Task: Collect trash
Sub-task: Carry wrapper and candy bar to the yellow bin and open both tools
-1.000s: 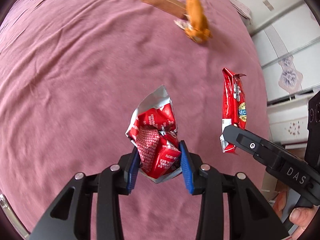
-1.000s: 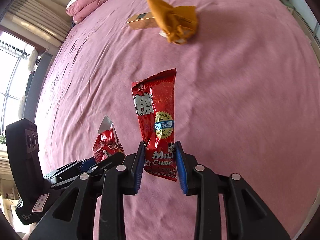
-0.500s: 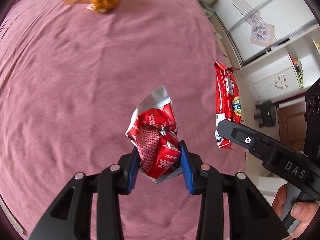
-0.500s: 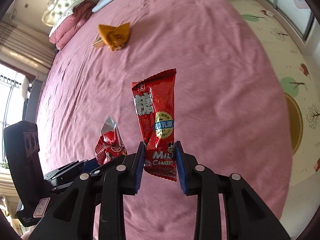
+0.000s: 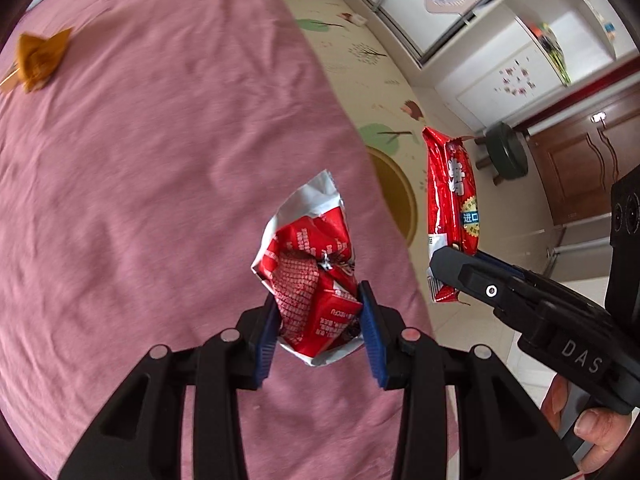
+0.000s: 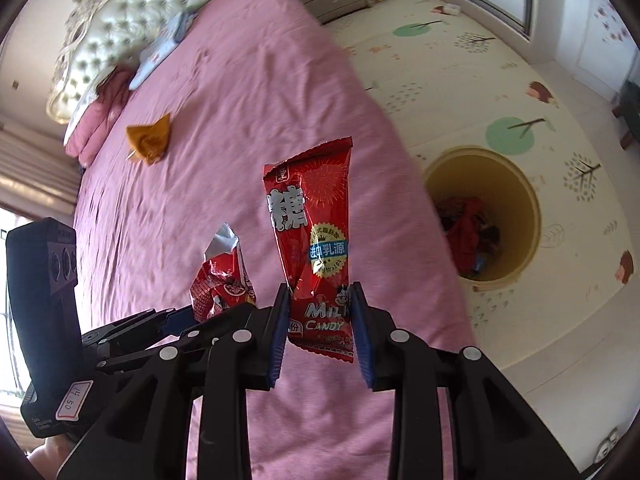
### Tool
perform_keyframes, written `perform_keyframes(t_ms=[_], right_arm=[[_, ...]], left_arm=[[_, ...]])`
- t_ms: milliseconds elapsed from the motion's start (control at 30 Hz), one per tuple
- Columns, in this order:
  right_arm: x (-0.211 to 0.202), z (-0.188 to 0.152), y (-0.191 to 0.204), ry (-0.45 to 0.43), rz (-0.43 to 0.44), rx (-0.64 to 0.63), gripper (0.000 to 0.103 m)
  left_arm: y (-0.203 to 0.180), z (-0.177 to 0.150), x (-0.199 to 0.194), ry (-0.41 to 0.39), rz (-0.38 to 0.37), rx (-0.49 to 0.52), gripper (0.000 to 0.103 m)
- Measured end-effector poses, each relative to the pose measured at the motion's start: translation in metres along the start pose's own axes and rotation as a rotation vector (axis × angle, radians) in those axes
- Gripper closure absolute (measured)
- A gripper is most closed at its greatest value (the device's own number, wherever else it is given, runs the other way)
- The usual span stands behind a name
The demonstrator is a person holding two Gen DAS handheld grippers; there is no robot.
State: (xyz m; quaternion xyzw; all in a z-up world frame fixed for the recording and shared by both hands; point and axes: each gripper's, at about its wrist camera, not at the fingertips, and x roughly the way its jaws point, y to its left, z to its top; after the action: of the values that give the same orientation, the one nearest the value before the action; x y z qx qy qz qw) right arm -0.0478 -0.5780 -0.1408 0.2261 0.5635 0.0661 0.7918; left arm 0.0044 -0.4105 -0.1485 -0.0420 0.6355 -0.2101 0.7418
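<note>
My left gripper (image 5: 320, 312) is shut on a crumpled red and silver wrapper (image 5: 310, 264), held above the pink bed (image 5: 140, 200). The wrapper also shows in the right wrist view (image 6: 222, 280). My right gripper (image 6: 320, 316) is shut on a long red milk candy bag (image 6: 312, 236), which also shows in the left wrist view (image 5: 452, 200). A yellow bin (image 6: 524, 200) with red trash inside stands on the floor just right of the bed edge. An orange wrapper (image 6: 150, 140) lies on the bed far back; it also shows in the left wrist view (image 5: 40, 58).
A tufted headboard (image 6: 100, 28) and pink pillows (image 6: 96, 120) are at the bed's far end. A patterned floor mat (image 6: 500, 92) lies right of the bed. A dark stool (image 5: 504, 152), a wooden door and white wardrobes stand beyond.
Both grippers have swung right with their wrappers, from over the middle of the bed to its right edge. The yellow bin and floor have come into view.
</note>
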Motion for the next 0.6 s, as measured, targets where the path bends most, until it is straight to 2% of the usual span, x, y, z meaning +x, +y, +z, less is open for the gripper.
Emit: perform_keyframes(t_ms=[367,600], right_arm=[[-0.029,0.016,-0.109,-0.06,-0.056,0.177,0.074],[-0.032,0.043,-0.147,-0.081,-0.093,0.208,0.074]], left_arm=[[-0.087,0.045,0.048,0.052,-0.058,0.174,0.065],[-0.123,0.077,0.078,0.067,-0.064,0.269,0.065]])
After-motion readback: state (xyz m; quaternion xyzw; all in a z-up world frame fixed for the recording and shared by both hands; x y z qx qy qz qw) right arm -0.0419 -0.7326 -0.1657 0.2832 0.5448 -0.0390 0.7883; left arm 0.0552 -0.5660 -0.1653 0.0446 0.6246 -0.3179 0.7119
